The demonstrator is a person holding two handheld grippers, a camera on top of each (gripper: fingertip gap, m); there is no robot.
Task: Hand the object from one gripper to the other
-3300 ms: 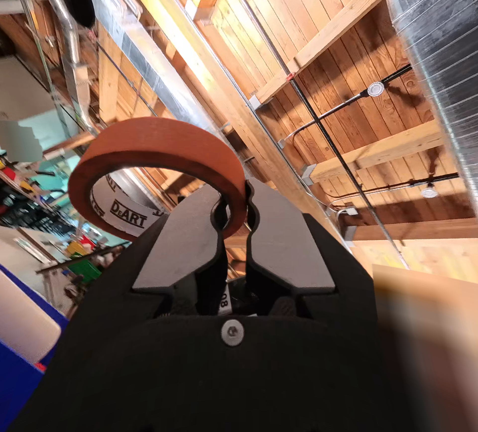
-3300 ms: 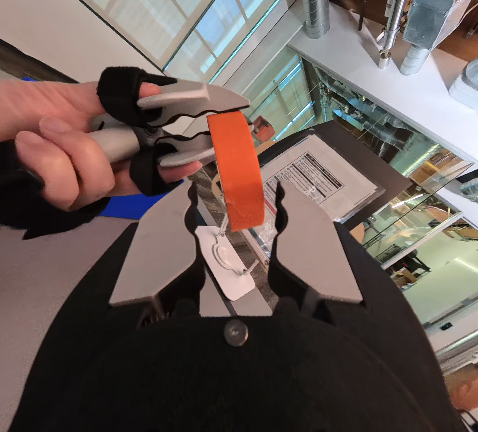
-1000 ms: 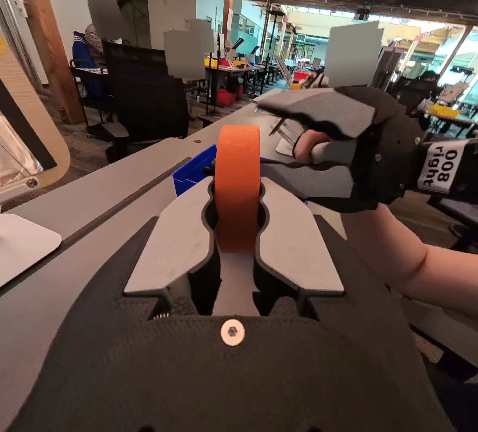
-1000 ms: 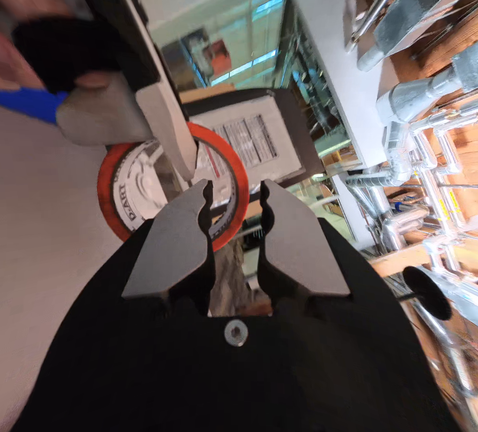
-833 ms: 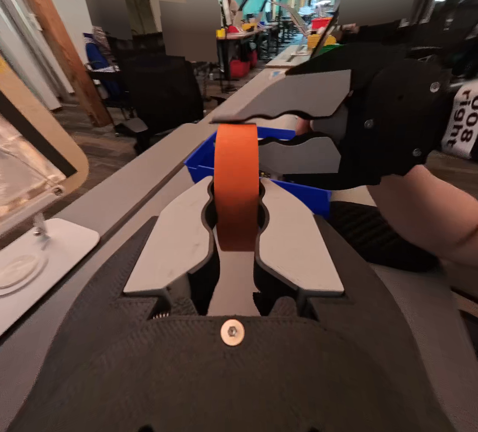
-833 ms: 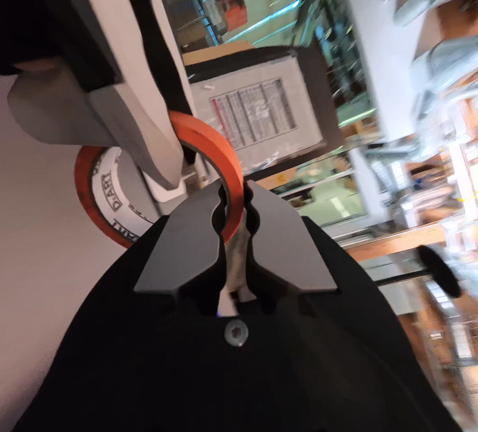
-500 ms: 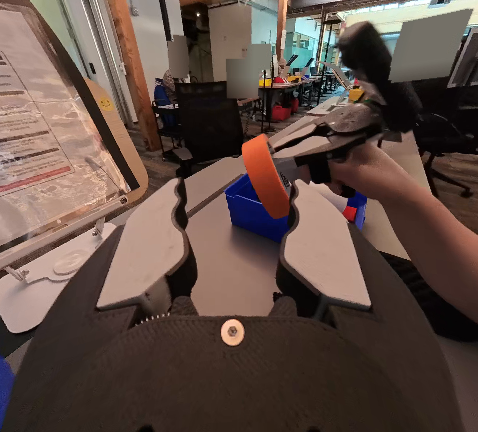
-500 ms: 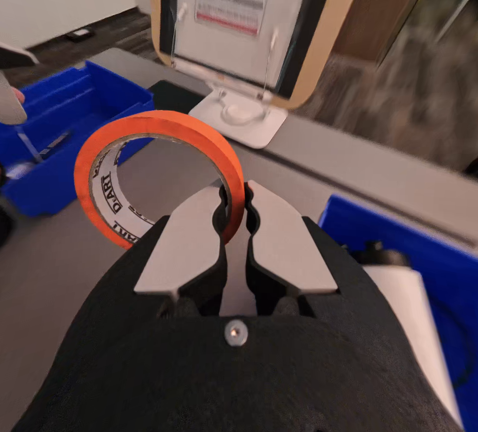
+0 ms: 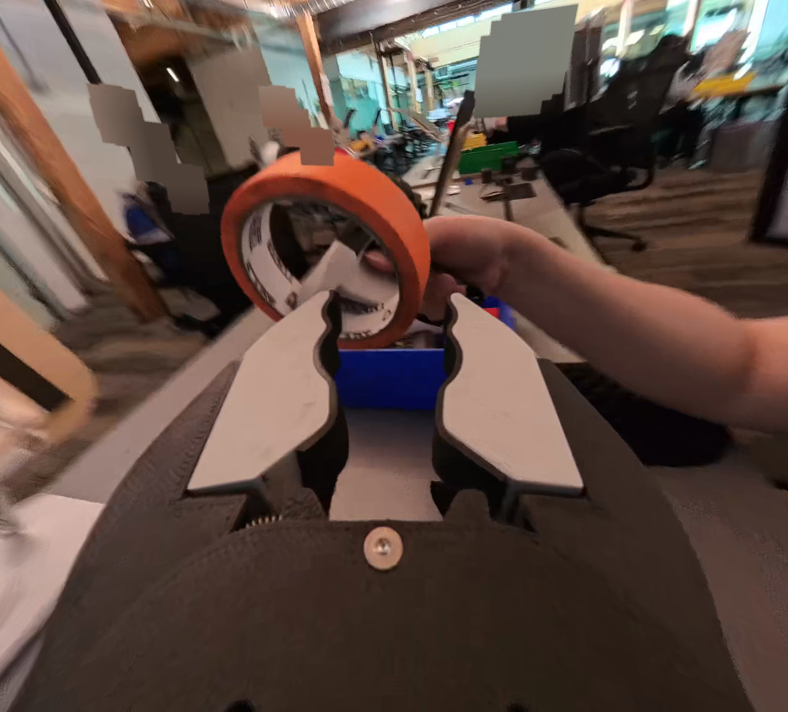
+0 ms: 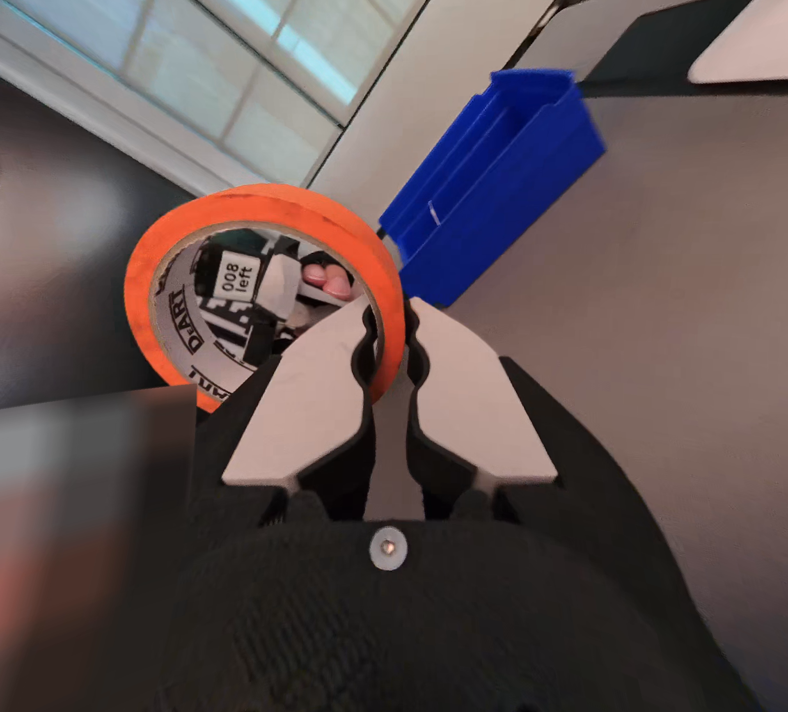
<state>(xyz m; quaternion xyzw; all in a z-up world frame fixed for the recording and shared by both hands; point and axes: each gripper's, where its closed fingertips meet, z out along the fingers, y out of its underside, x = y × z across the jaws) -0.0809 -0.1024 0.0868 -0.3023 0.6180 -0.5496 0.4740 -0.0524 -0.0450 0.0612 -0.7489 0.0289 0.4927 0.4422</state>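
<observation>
An orange tape roll [image 10: 256, 201] with a white printed core is held in the air above the grey table [image 10: 639, 308]. My right gripper [image 10: 390, 320] is shut on the roll's wall, one finger inside the ring and one outside. In the left wrist view the roll [image 9: 341, 188] faces me, and a right gripper finger [image 9: 337, 269] shows through its hole, with the person's hand [image 9: 469, 256] behind. My left gripper [image 9: 388, 308] is open and empty. The roll's lower rim lies just beyond its fingertips. The left gripper also shows through the ring in the right wrist view [image 10: 273, 286].
A blue bin [image 9: 388, 376] stands on the table beyond my left gripper. Another blue bin [image 10: 490, 197] lies past the roll in the right wrist view. A white stand base [image 10: 746, 30] sits at the table's far side. An office with chairs lies behind.
My left gripper let go of the roll and my right gripper took it. Since then the right gripper has turned the roll face-on to the left gripper, whose jaws have narrowed a little.
</observation>
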